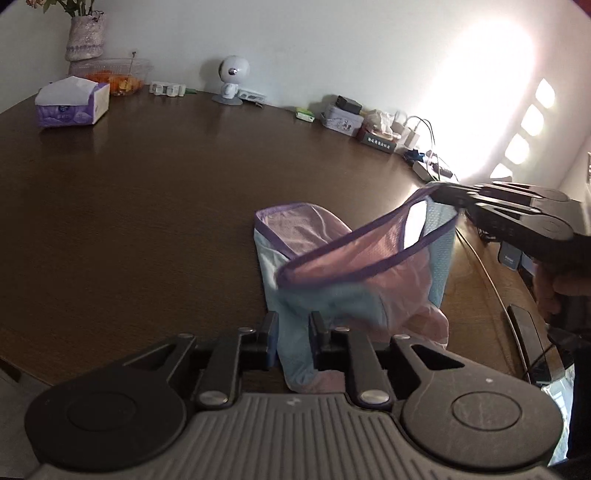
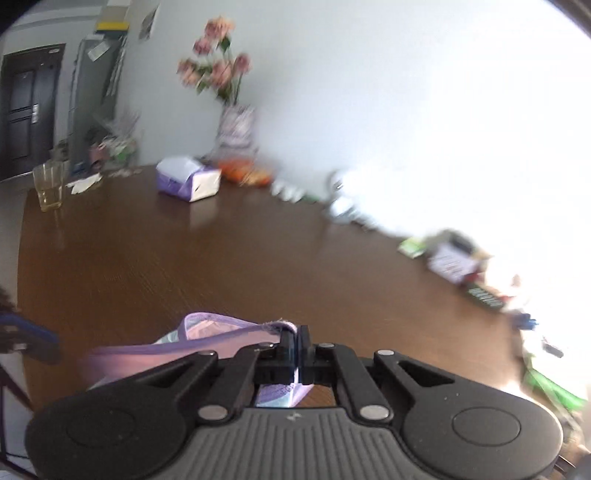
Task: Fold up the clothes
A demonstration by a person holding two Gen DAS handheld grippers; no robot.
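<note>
A small garment [image 1: 343, 266], pale blue and pink mesh with purple trim, hangs partly lifted above the dark wooden table [image 1: 147, 206]. My left gripper [image 1: 293, 325] has its fingers around the garment's lower blue edge, a gap of cloth between them. My right gripper [image 1: 443, 195] comes in from the right in the left wrist view and is shut on the purple waistband, pulling it up. In the right wrist view the right gripper [image 2: 298, 339] is shut on that waistband [image 2: 221, 332], and the cloth trails to the left.
A tissue pack [image 1: 72, 105], a vase of flowers [image 1: 85, 35], a snack box [image 1: 118, 75] and a small white robot figure [image 1: 231, 83] stand along the far edge. Tins, chargers and cables [image 1: 388, 129] crowd the right edge. A glass [image 2: 48, 186] stands far left.
</note>
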